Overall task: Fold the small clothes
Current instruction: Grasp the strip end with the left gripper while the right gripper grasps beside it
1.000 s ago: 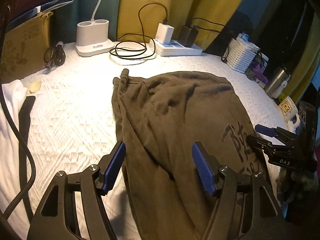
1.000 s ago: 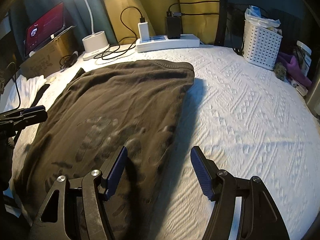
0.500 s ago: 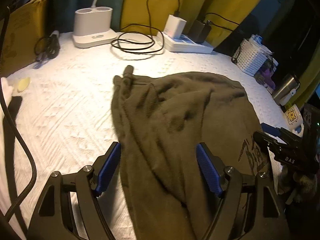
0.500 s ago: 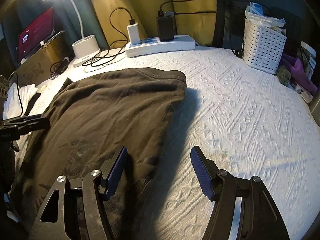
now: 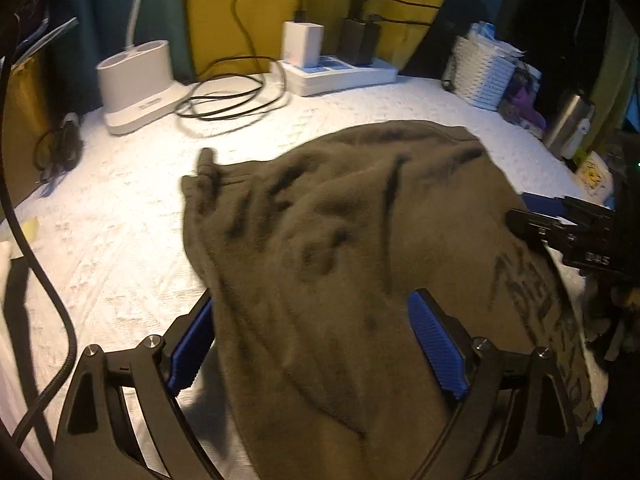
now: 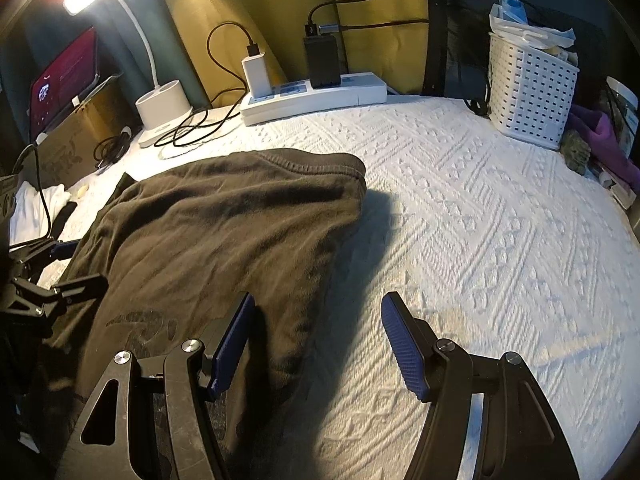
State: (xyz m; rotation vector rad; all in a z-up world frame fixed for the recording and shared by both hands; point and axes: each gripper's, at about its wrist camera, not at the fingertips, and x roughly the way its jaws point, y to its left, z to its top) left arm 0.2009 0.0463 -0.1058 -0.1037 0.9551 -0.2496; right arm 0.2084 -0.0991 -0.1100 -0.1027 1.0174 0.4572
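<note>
While I am holding both grippers low over the near end of the dark garment [image 5: 340, 248], the risks are gathering around its loose edges. My left gripper [image 5: 312, 344] is opening wide, with a thick ridge of cloth lying between its blue pads but not pressed by either one. My right gripper [image 6: 316, 344] is standing at a middling spread and holding nothing; its left pad is hanging over the garment's side edge and its right pad over the bare white bedspread [image 6: 480, 240].

The garment is lying ahead of and beneath both grippers, rumpled instead of flat, with its far hem reaching toward the power strip [image 6: 316, 96] and a short drawstring end [image 5: 206, 164] poking out ahead of my left gripper, to the left.

If I am closing the left gripper on that bunched ridge, I am probably catching several layers at once, and the fold is coming out lumpy or skewed. If the right gripper is pinching too deep, it is likely snagging the textured bedspread together with the cloth and dragging both. I judge that uneven lifting between the two hands is twisting the garment. Sweeping the far hem forward is also risking a brush with the coiled cable [image 5: 224, 100] and the lamp base [image 5: 136, 84] beyond.
</note>
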